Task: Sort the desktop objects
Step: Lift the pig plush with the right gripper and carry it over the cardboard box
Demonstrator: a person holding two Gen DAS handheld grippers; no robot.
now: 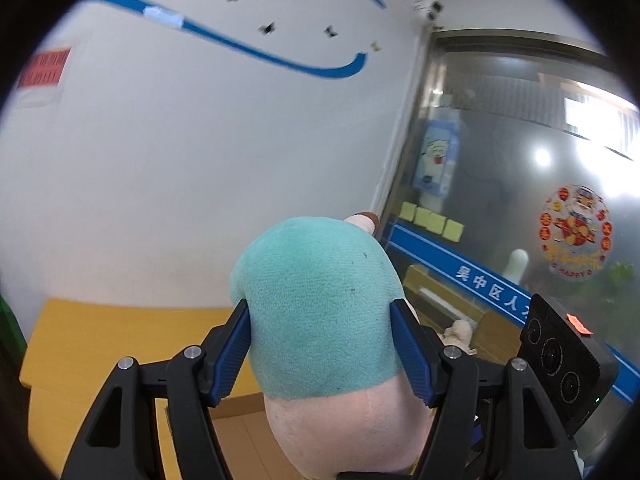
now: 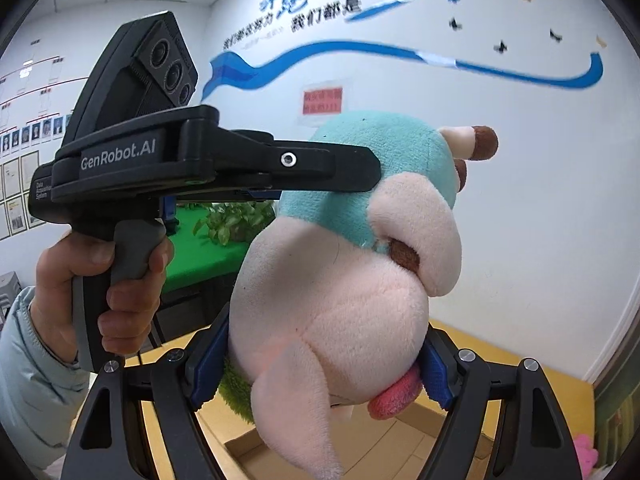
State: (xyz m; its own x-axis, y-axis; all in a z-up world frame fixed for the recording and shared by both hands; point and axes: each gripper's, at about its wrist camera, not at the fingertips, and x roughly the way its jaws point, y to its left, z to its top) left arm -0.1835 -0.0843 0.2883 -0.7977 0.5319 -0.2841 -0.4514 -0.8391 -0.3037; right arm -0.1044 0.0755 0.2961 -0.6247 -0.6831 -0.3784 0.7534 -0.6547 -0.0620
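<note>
We find the plush toy (image 2: 340, 272) upright, its long axis vertical, left gripper (image 1: 320, 344) pinching its teal head, right gripper (image 2: 320, 368) pinching its pink body, above the table (image 1: 100, 344).

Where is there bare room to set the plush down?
Both grippers, left and right, clamp the plush. Bare yellow tabletop shows left of it, bordered by the white wall. Below, the open cardboard box is partly hidden. The window side is crowded: wooden box, another soft toy.
</note>
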